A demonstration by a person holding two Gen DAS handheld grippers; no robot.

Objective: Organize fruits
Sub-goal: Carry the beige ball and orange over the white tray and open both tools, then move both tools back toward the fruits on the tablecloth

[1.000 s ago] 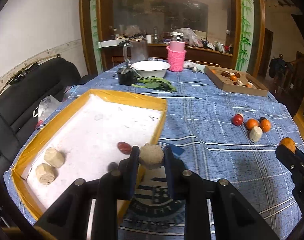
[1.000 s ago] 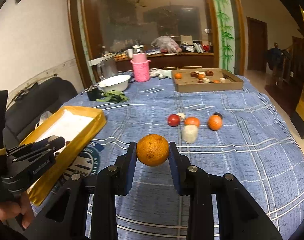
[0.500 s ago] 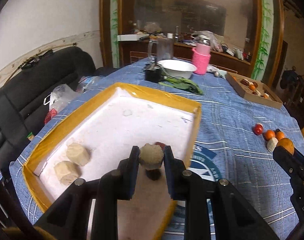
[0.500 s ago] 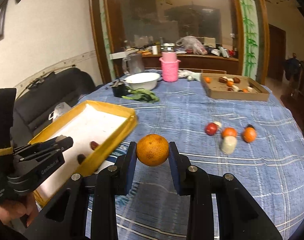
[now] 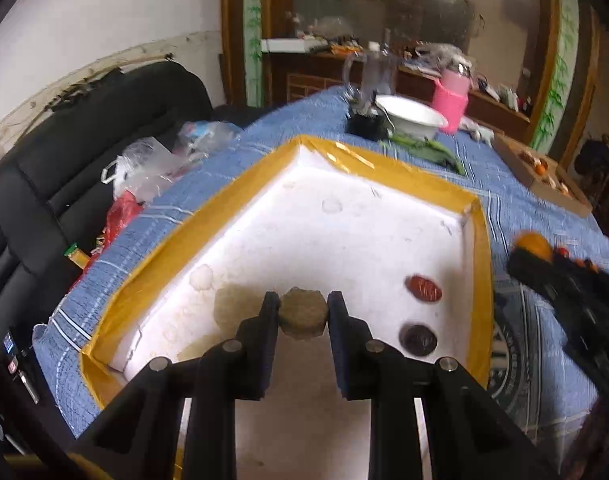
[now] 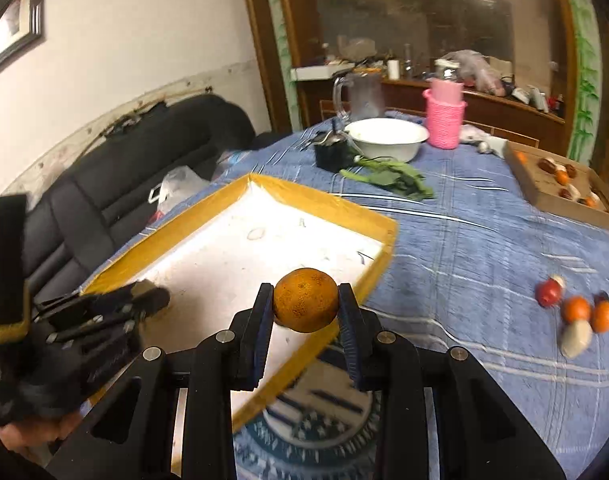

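On the left side of the blue checked tablecloth (image 6: 464, 216) lies the shallow white foam tray with yellow taped rim (image 5: 478, 216). Over its near left part the left gripper (image 5: 303, 312) is clamped on a tan, rough, rounded lump (image 5: 304, 316), beside another tan lump (image 5: 234, 308) already on the foam. Further right in the tray lie a flat red fruit (image 5: 423, 288) and a dark purple one (image 5: 417, 340), close to the right wall. Right of them, the right gripper (image 6: 305, 306) is clamped on a round orange citrus (image 6: 305, 305), poised over the tray's near right rim.

Sorting looks partly done: a few pieces are in the tray and two are in hand. Out on the cloth, well apart to the right, a small cluster of loose fruits (image 6: 572, 312) waits, and the brown cardboard box (image 6: 544, 196) holds more.

The tray's middle and far end lie bare, giving room; its raised rim is the edge to clear.
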